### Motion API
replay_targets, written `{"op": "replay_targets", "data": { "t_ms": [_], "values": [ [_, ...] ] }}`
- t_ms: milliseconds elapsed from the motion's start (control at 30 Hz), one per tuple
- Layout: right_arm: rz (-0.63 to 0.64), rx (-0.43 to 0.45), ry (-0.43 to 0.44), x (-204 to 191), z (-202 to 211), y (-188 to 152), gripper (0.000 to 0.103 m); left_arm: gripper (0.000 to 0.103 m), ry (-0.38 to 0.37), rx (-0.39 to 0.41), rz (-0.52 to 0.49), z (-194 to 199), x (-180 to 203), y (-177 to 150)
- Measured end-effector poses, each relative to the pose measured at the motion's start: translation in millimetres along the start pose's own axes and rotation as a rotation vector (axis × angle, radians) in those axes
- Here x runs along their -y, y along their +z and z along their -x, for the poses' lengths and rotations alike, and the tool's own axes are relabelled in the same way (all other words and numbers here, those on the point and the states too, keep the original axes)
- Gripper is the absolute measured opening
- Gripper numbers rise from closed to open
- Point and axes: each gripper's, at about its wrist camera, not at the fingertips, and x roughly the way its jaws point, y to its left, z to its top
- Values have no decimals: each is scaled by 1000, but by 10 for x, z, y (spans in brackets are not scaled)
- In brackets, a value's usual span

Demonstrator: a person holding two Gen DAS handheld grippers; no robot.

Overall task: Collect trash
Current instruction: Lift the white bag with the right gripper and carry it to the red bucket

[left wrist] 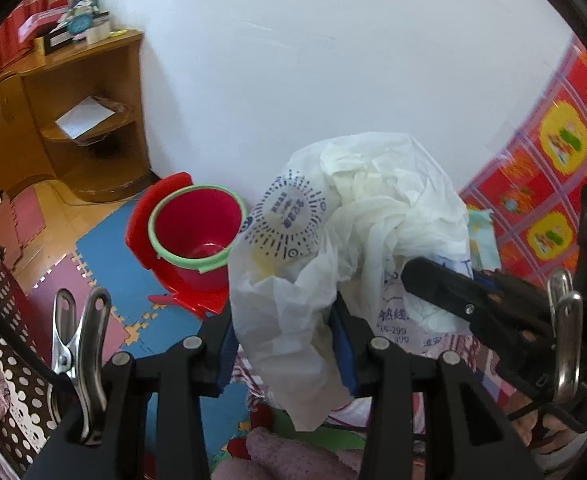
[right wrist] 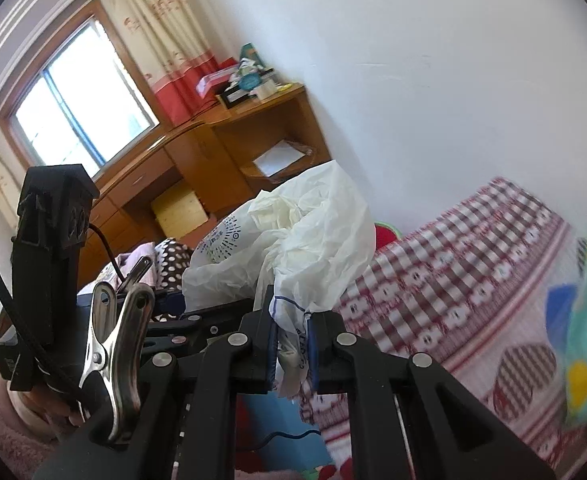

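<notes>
Both tools pinch one white plastic bag held up in the air. The left tool clamps a wide bunch of the bag's lower edge between its blue pads; the right tool squeezes a thin twist of the same bag, its jaws nearly together. In the left view the right tool comes in from the right side of the bag. The bag is crumpled and bears a round printed code. Behind and left of the bag – down on the blue floor mat – stands a red bin with a green rim. Right of the bag lies a checked bed; a wooden shelf stands against the wall behind the bin.
</notes>
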Motion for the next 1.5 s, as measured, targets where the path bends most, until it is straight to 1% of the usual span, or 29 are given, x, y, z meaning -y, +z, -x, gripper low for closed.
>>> {"op": "replay_targets", "data": {
  "t_ms": [200, 333, 467, 667, 733, 1000, 1067, 1200, 1367, 1500],
  "values": [
    [36, -29, 27, -27, -289, 253, 13, 43, 20, 12, 35, -75, -236, 238],
    [47, -46, 30, -65, -529, 400, 13, 43, 29, 16, 41, -158, -426, 378],
    [57, -58, 16, -130, -820, 554, 13, 43, 20, 14, 47, -277, -690, 556],
    [61, -69, -19, -220, -1262, 785, 13, 43, 13, 11, 31, -472, -1058, 851],
    [55, -83, -27, -219, -1443, 853, 13, 43, 6, 5, 27, -571, -1199, 956],
    [37, -147, -77, -119, -2054, 1062, 13, 43, -20, -34, 2, -1024, -1564, 1220],
    [31, -178, -97, -70, -2222, 1097, 13, 43, -29, -47, -1, -1167, -1643, 1276],
    [-2, -227, -137, 45, -2534, 1143, 13, 43, -39, -74, -3, -1492, -1783, 1379],
    [-26, -265, -160, 196, -2854, 1184, 13, 43, -27, -80, -28, -1770, -1847, 1428],
    [-84, -294, -170, 397, -3073, 1203, 13, 43, -31, -98, -20, -2027, -1946, 1489]
  ]
}}
